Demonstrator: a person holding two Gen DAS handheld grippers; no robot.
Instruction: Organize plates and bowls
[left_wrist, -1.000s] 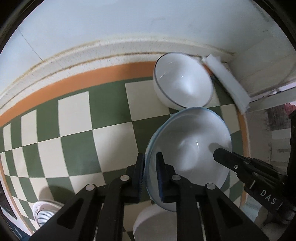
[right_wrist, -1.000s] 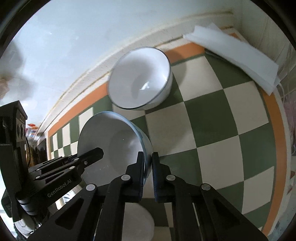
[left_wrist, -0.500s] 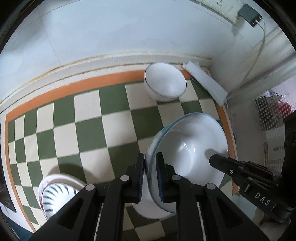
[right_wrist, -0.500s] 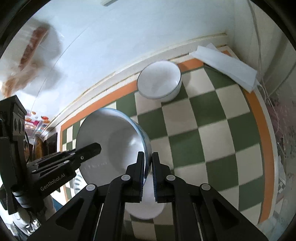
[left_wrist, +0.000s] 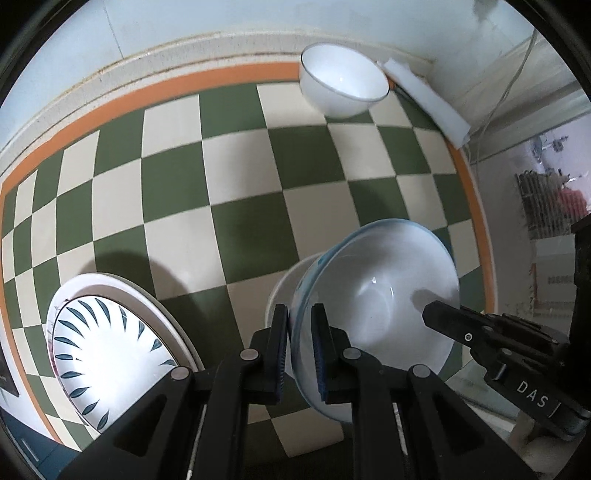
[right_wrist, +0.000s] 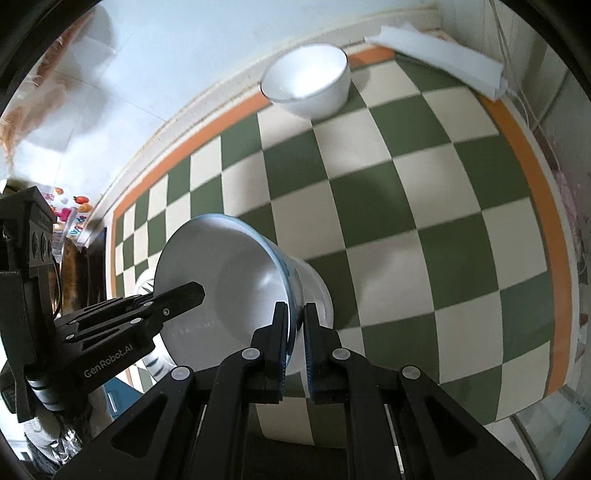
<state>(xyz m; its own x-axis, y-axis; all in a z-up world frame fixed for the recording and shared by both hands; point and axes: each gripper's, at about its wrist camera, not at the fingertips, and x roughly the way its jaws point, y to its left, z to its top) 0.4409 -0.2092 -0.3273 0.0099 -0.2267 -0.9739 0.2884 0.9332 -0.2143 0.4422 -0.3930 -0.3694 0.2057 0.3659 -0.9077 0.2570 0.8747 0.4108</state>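
Both grippers hold one large white bowl with a blue rim (left_wrist: 376, 306), which also shows in the right wrist view (right_wrist: 225, 291), lifted above the checkered table. My left gripper (left_wrist: 300, 325) is shut on its left rim. My right gripper (right_wrist: 294, 321) is shut on its right rim. A small white bowl with a dark rim (left_wrist: 343, 81) stands at the far edge near the wall, and shows in the right wrist view (right_wrist: 306, 85). A white plate with blue leaf marks (left_wrist: 107, 354) lies on a larger plate at the front left.
A folded white cloth (left_wrist: 428, 99) lies in the far right corner by the wall. A white round object (left_wrist: 284, 288) sits under the held bowl. The green and cream checkered cloth (left_wrist: 240, 184) has an orange border. A cable (left_wrist: 498, 96) hangs at the right.
Both grippers have pulled back from the wall and moved with the blue-rimmed bowl. The small bowl now looks farther away, and the leaf-patterned plate has come more into view at the left.
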